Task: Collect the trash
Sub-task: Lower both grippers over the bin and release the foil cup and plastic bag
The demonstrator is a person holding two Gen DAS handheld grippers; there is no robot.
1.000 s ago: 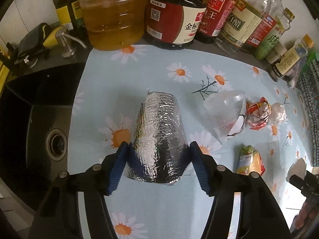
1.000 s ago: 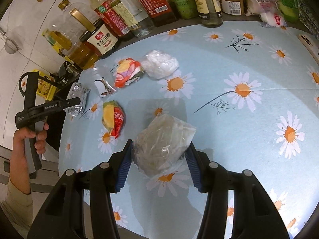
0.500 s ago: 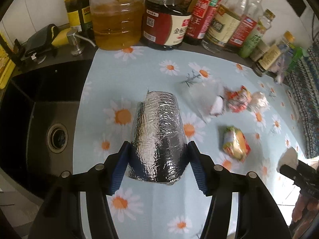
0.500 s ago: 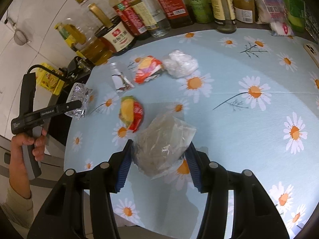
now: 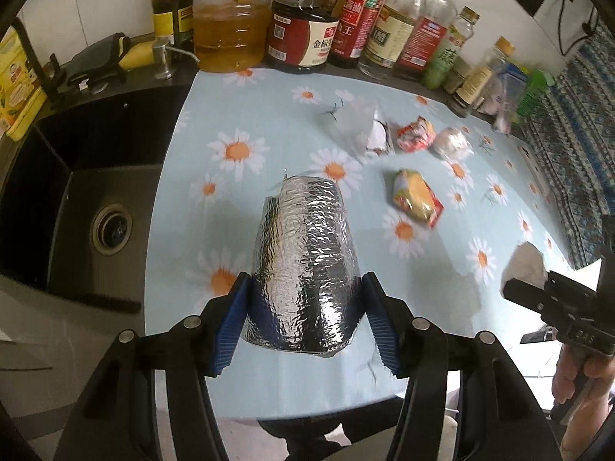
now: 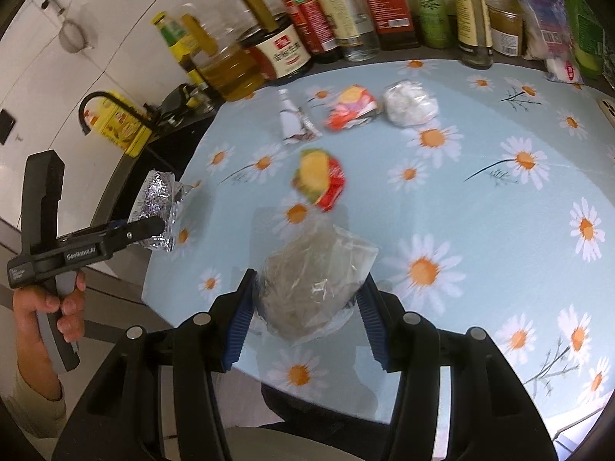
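While both hands are loaded and lifted clear of the desk (image 5: 276,384), nothing more can be picked up until they empty. The left tool (image 5: 305,317) is clamped on a crumpled foil piece (image 5: 303,265) whose long axis runs toward 12 o'clock, straight along the fingers. The right tool (image 6: 307,301) is pressed narrow on a clear plastic bag (image 6: 315,280). No bin shows in either view, so I cannot tell which way the drop-off lies. On the daisy cloth, the yellow-red wrapper (image 6: 319,180) sits at 12 o'clock from the right tool, nearer it than the left; a red wrapper (image 6: 351,111), white wad (image 6: 411,103) and clear packet (image 6: 294,123) lie beyond.
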